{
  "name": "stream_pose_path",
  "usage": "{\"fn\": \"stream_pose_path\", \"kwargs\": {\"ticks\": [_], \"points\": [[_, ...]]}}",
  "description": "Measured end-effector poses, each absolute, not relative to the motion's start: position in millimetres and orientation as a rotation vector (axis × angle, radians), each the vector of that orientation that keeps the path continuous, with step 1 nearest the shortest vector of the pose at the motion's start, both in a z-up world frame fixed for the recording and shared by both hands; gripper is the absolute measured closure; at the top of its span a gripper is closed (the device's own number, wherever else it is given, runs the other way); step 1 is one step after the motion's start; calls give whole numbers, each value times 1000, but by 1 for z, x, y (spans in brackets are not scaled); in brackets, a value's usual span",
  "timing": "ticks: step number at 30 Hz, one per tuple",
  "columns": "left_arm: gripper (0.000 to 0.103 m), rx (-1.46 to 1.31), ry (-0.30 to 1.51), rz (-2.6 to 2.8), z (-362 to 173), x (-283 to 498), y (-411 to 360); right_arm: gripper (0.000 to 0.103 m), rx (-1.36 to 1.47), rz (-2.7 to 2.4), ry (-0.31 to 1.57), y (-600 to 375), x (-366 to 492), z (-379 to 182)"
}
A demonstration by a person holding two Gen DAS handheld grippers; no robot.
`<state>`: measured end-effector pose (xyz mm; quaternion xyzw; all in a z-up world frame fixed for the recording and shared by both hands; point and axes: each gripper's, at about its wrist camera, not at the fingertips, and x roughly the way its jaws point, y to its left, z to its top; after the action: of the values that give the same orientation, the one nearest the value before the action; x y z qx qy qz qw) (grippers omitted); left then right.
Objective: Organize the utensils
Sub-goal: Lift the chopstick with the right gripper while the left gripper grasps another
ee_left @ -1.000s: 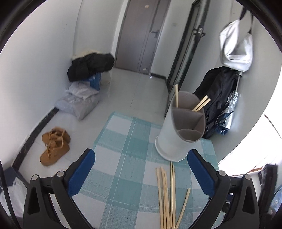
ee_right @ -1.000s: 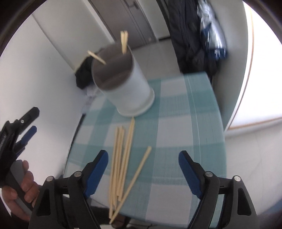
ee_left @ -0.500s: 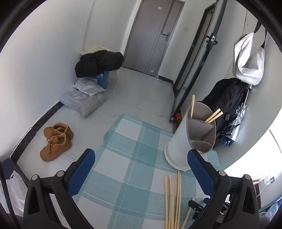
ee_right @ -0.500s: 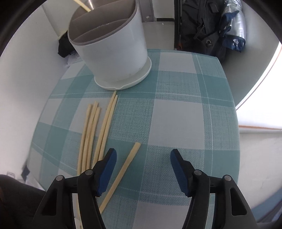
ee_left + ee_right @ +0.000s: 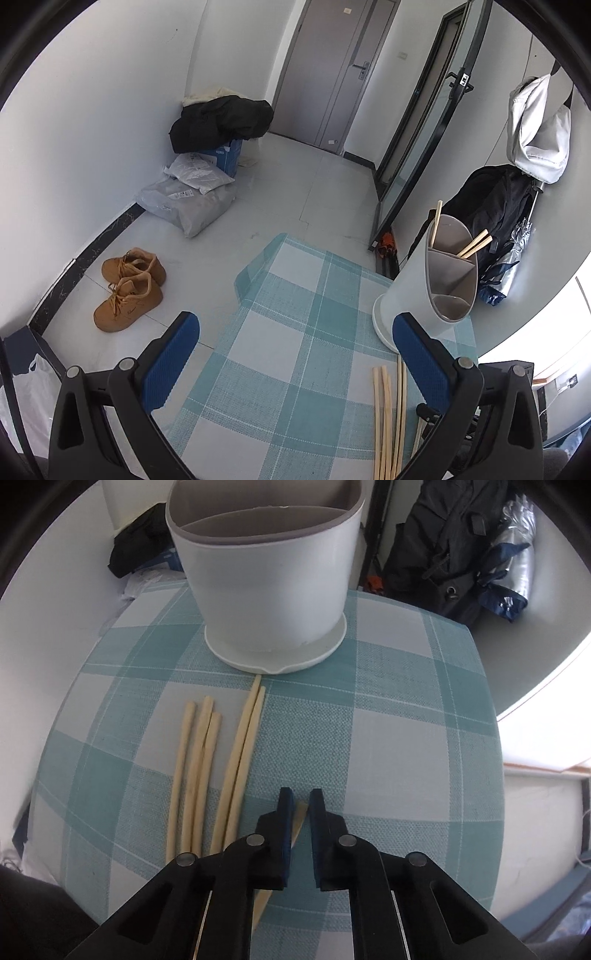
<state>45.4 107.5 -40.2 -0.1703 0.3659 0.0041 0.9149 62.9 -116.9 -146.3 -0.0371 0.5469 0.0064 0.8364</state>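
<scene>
A white divided utensil holder stands at the far side of the teal checked tablecloth. In the left wrist view the holder has three chopsticks poking out of its compartments. Several loose wooden chopsticks lie side by side in front of it. A single slanted chopstick lies to their right, its tip between the blue pads of my right gripper. That gripper points steeply down and is shut on it. My left gripper hovers open over the cloth, left of the loose chopsticks, holding nothing.
The small table ends close behind the holder and at its left corner. On the floor beyond are tan boots, grey parcels and a black jacket. A black backpack hangs to the right of the holder.
My right gripper dropped toward the cloth and its jaws closed from wide apart onto the slanted chopstick. The left gripper drifted, so the holder now sits further right in its view.
</scene>
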Motion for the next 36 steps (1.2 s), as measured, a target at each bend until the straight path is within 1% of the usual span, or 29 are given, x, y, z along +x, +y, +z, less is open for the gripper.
{"fn": "stream_pose_path", "kwargs": {"ticks": [7,13,17,21,24,28,32,36], "points": [[1,-350,769,1,-42,45,106,97,92,54,1138,-135,70,-144],[1,-303,814,-20,-49,47,94,97,209,91,1073,-149,62,-122],[1,-295,884,-58,-62,51,82,97,297,140,1008,-165,57,-104],[1,-280,993,-101,-83,57,65,97,382,173,946,-182,54,-87],[1,-216,1094,-131,-98,63,47,97,399,175,886,-195,51,-74],[1,-216,1180,-163,-115,68,29,97,425,196,811,-210,43,-62],[1,-174,1210,-134,-123,72,17,97,482,218,768,-227,41,-59],[1,-72,1209,-91,-126,75,1,97,514,220,750,-244,43,-60]]}}
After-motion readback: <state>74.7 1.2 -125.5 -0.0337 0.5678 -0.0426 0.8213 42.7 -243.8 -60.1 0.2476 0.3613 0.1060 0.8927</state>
